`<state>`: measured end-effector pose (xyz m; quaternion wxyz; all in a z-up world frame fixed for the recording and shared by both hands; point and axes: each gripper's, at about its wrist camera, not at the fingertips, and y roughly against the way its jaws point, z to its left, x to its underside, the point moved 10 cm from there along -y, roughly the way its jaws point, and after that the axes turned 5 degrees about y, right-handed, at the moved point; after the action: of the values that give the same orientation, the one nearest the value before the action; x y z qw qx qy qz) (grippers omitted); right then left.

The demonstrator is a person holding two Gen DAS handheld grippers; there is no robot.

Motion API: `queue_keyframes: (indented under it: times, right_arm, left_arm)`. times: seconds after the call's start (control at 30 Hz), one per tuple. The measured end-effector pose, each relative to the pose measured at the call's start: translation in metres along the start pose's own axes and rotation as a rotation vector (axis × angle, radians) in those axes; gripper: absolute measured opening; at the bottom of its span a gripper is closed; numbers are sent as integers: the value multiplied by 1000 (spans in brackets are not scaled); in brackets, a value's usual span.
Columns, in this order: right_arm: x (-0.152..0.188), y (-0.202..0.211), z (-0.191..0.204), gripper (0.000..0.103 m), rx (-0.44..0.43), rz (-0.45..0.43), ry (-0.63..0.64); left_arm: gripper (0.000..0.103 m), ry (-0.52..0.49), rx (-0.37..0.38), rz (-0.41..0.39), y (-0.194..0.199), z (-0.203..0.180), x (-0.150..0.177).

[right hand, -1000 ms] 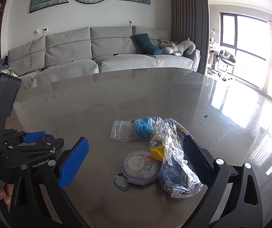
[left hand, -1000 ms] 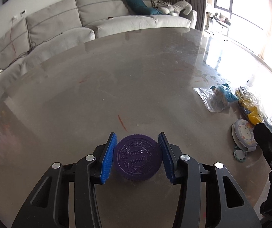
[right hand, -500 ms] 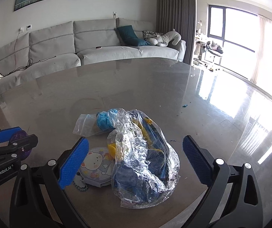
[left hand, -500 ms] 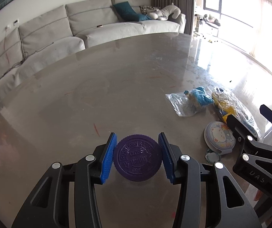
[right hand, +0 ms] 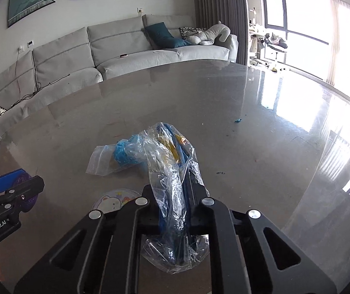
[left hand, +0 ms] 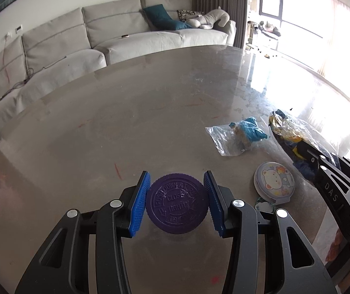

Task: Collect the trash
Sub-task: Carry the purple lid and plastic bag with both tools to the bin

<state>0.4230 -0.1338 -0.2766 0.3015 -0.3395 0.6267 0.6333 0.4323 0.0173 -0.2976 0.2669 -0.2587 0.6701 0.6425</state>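
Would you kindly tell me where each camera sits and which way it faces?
Left wrist: behind the left claw, looking down across the table toward the sofa; its pads clamp a purple cap.
Right wrist: behind the right claw, same direction; shut on a crumpled plastic bag.
Shared: each shows the other claw, the zip bag and the bear tin.

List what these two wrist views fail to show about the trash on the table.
- Crumpled plastic bag, right wrist view: contents unreadable; creased film and the right gripper clamped on it hide them.
- Round bear-print case, same view: near half hidden behind that gripper.
- Purple cap, left wrist view: underside hidden between the left gripper pads.
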Motion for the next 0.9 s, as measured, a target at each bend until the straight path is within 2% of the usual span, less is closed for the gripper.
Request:
queue_keyframes:
  times: [0.2,0.47,0.67,0.9]
  right_arm:
    - [-20,30,1,13,-15,-56,-2]
    - [-23,69,8,13,-28,-96,9]
    - [-11,113,4,13,-30,-125,-3]
    - [22,173,-12,13,5,-138,-46]
  left_arm:
    - [45,1,21,-15,9,-2,-2]
    - [45,-7,56,-38,32,-8,-3]
    - [45,-56,94,-50,55,-25,11]
    - [45,-180,178,-63,97,-66,44]
